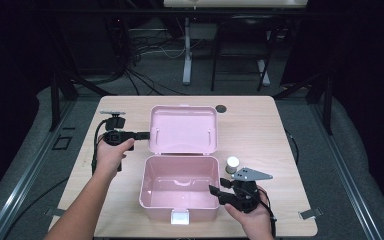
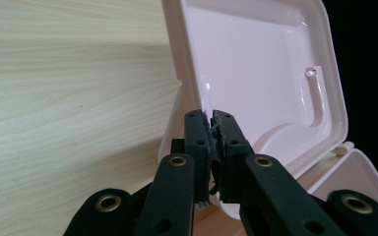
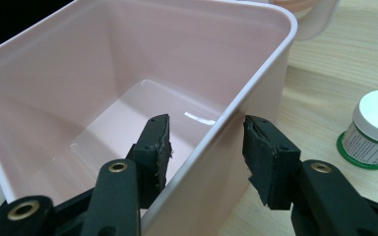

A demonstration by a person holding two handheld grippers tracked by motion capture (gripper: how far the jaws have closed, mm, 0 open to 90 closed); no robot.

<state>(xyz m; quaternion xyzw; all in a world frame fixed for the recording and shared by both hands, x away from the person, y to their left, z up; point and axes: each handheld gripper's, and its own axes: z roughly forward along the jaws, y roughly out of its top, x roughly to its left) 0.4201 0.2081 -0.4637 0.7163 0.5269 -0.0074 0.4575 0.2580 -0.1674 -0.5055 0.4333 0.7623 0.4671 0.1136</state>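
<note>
We have the left claw (image 2: 211, 129) clenched on the left edge of the pink box's open lid (image 2: 261, 64), which stands upright. The right claw (image 3: 206, 147) is released, jaws astride the right wall of the pink box (image 3: 256, 73), not pressing it. A white-capped jar (image 3: 374, 130) sits on the worktop (image 3: 334, 64) just right of that claw.
</note>
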